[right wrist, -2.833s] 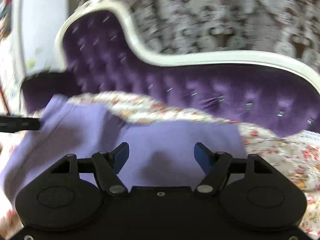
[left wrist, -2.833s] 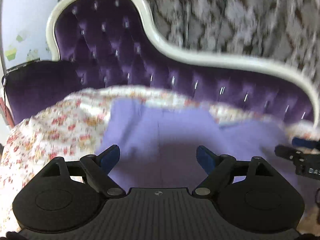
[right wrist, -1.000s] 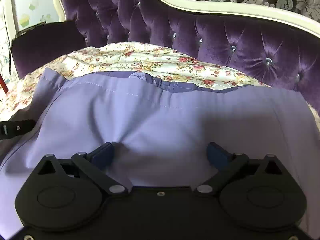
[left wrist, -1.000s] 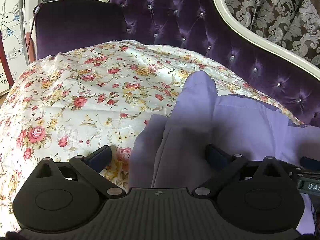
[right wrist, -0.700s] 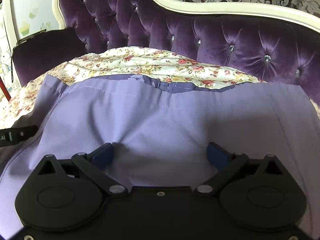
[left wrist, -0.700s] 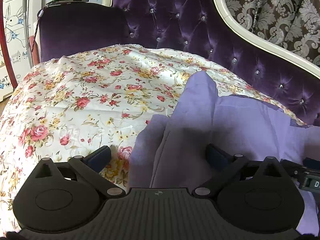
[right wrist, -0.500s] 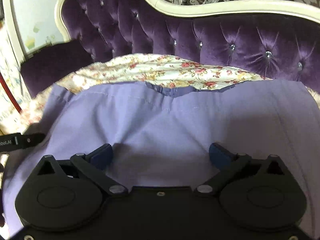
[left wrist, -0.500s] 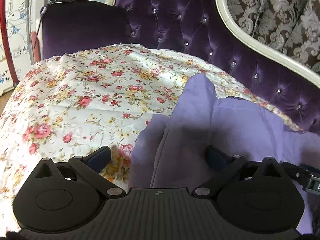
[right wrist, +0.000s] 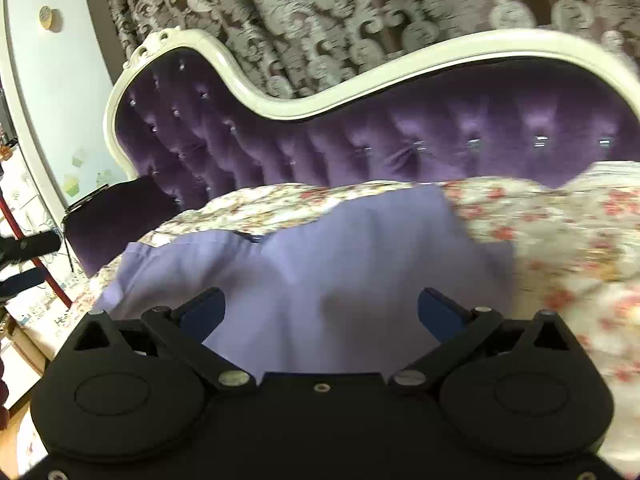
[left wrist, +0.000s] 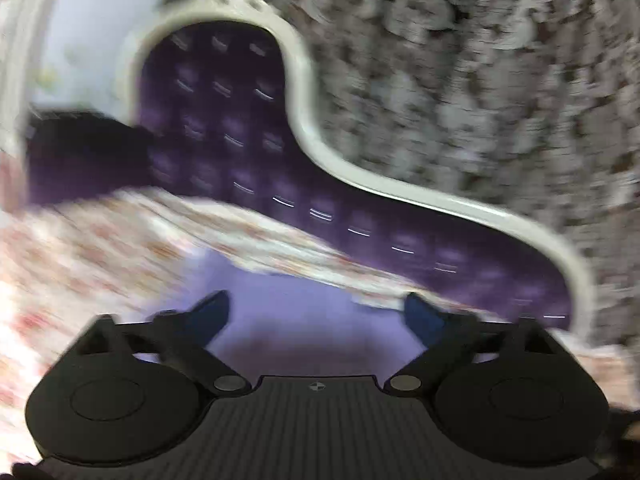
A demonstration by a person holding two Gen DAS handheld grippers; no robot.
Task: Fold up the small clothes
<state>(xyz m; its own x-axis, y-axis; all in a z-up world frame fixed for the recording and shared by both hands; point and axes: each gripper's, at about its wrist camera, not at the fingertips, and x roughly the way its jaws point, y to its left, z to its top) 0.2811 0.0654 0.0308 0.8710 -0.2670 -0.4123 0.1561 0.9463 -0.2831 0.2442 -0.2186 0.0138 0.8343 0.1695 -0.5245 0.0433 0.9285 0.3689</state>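
A lavender garment [right wrist: 328, 276] lies on a floral sheet [right wrist: 568, 248] over a purple tufted sofa. In the right wrist view it is bunched, with a darker inner edge showing at its far side. My right gripper [right wrist: 320, 312] is open above its near part, holding nothing. In the blurred left wrist view the garment [left wrist: 304, 316] shows between the fingers of my left gripper [left wrist: 316, 312], which is open and empty. The left gripper also shows as dark bars at the left edge of the right wrist view [right wrist: 24, 246].
The sofa's purple tufted back [right wrist: 360, 140] with a white curved frame [right wrist: 312, 108] rises behind the sheet. Patterned curtains [right wrist: 320, 20] hang behind it. A dark purple armrest [right wrist: 116, 216] is at the left, with a red pole [right wrist: 36, 264] and wall stickers beyond.
Both grippers have pulled up and back from the garment. The left view has swung quickly and is now blurred. The garment's right side now lies folded inward, baring floral sheet at the right.
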